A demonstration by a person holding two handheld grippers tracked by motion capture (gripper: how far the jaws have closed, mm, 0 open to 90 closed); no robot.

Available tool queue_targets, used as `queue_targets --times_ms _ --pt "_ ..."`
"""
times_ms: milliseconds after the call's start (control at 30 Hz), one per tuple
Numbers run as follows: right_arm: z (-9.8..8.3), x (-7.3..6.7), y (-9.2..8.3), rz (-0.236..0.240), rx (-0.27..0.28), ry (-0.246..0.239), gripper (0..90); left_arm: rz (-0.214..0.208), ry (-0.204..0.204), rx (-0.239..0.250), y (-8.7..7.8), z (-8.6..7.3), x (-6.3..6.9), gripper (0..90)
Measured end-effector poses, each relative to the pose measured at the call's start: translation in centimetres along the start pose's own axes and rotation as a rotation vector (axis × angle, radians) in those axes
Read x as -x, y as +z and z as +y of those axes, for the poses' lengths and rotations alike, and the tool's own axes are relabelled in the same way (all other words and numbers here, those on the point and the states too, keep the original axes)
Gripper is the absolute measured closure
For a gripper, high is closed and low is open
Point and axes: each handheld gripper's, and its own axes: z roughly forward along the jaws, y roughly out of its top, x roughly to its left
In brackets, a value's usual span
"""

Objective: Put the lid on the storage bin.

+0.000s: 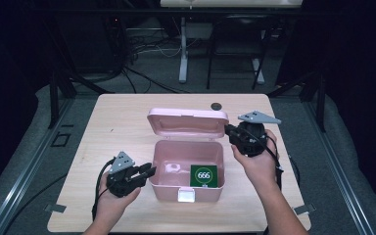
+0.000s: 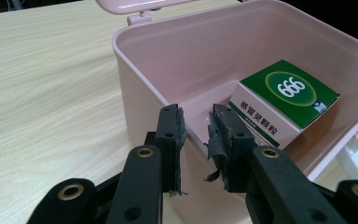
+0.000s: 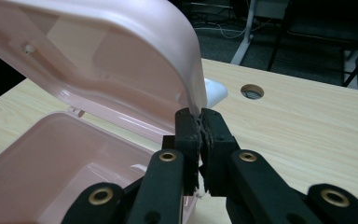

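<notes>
Jaws of right gripper (image 3: 199,122) pinch the pink lid's (image 3: 121,56) edge.

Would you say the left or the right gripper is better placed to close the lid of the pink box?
Right. The right gripper is already shut on the lid at its edge, so it can probably swing it down. The left gripper grips the box wall, steadying it.

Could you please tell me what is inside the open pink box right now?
Inside the pink box lies a green-and-white carton marked 666; the floor under it is hidden.
</notes>
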Motion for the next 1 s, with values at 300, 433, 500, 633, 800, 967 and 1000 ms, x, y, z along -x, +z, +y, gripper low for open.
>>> queue_targets --times_ms 300,433,500,633,800,967,1000 --pt "-1.4 0.2 -0.7 0.044 0.034 0.043 85.7 0.001 -0.001 0.000 0.0 0.0 0.0 73.2" --pt "-1.6 0.1 -0.8 0.035 0.036 0.026 85.8 -0.003 0.000 -0.002 0.0 0.1 -0.1 73.6" --pt "-1.7 -0.1 -0.9 0.030 0.038 0.021 85.9 -0.004 0.001 -0.003 0.0 0.2 -0.2 73.9" --pt "-1.8 -0.2 -0.9 0.020 0.048 0.014 86.0 -0.002 0.000 0.006 -0.2 0.5 -0.2 74.0" --pt "-2.0 -0.2 -1.1 0.029 0.040 0.017 85.9 0.007 -0.005 0.041 -0.7 1.5 -0.3 71.3" --pt "-2.2 -0.1 -1.1 0.038 0.047 0.024 85.7 0.029 0.000 0.079 -1.2 3.1 -0.4 67.1" --pt "-2.3 -0.1 -1.1 0.038 0.057 0.027 85.7 0.034 0.000 0.090 -1.3 3.5 -0.5 67.1"
